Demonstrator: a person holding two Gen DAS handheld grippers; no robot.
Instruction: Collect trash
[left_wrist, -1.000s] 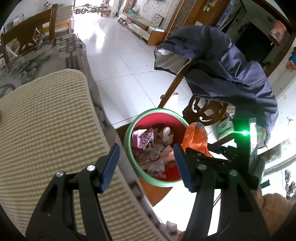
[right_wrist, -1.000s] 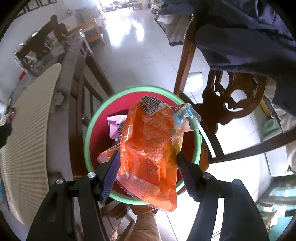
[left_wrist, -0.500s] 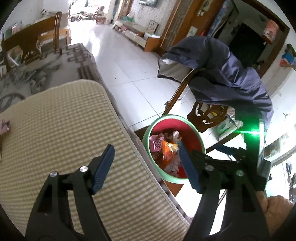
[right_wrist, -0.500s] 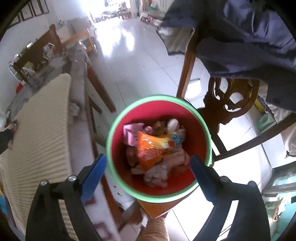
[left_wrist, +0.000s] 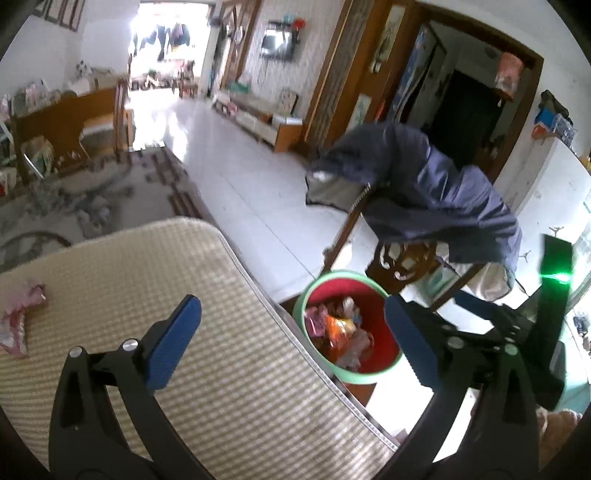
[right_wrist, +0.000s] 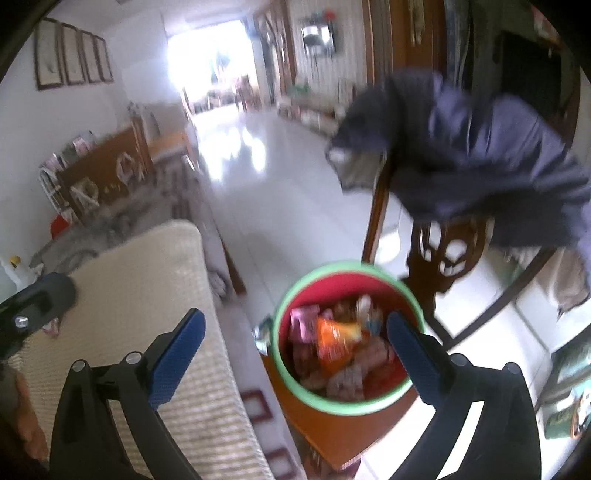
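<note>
A red bin with a green rim (left_wrist: 389, 363) (right_wrist: 291, 295) stands beside the table, holding several wrappers with an orange snack bag (left_wrist: 340, 328) (right_wrist: 332, 338) on top. A pink wrapper (left_wrist: 16, 314) lies on the checked tablecloth (left_wrist: 110, 266) at the far left. My left gripper (left_wrist: 293, 332) is open and empty above the table edge. My right gripper (right_wrist: 295, 343) is open and empty, above and back from the bin. The right gripper's body also shows in the left wrist view (left_wrist: 517, 332).
A carved wooden chair (left_wrist: 402, 258) (right_wrist: 450, 243) with a dark blue jacket (left_wrist: 424, 192) (right_wrist: 480, 147) draped on it stands right behind the bin. The bin rests on a wooden stool (right_wrist: 332, 435). White tiled floor (left_wrist: 240, 184) runs beyond. The left gripper's body shows at the left (right_wrist: 33, 306).
My right gripper opened and dropped the orange bag into the bin, then pulled up and back. My left gripper also rose and drew back over the table, bringing the pink wrapper into view.
</note>
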